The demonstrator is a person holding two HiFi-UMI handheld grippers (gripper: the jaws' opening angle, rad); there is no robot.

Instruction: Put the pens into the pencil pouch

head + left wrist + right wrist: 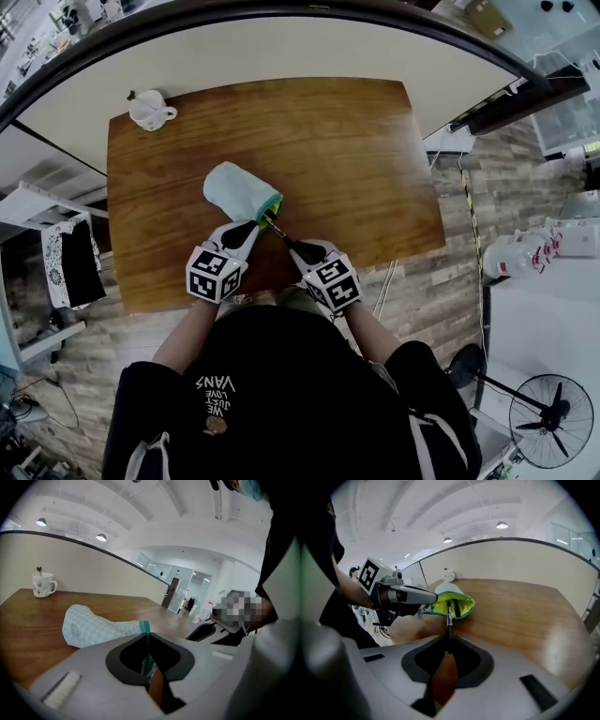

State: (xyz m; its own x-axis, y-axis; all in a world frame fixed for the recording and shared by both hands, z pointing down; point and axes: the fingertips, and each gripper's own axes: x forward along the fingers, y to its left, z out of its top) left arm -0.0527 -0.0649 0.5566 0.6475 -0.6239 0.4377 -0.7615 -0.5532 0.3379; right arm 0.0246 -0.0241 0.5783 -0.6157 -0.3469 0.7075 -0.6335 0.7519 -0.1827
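Pen (449,613) clamped in right gripper (292,246), tip at pencil pouch (239,190) mouth; left gripper (257,226) pinches teal zipper rim (145,626), apparently to hold opening lifted and wide for insertion.

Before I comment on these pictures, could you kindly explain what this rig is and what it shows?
No robot here: a person holds a two-jaw gripper in each hand. One picture comes from a head camera looking down; the other two from cameras riding on the grippers. On the wooden table are a pale checked pencil pouch and, at a far corner, a mug. The left gripper pinches the pouch's zipper edge; the right gripper holds a black pen pointed at its open mouth.
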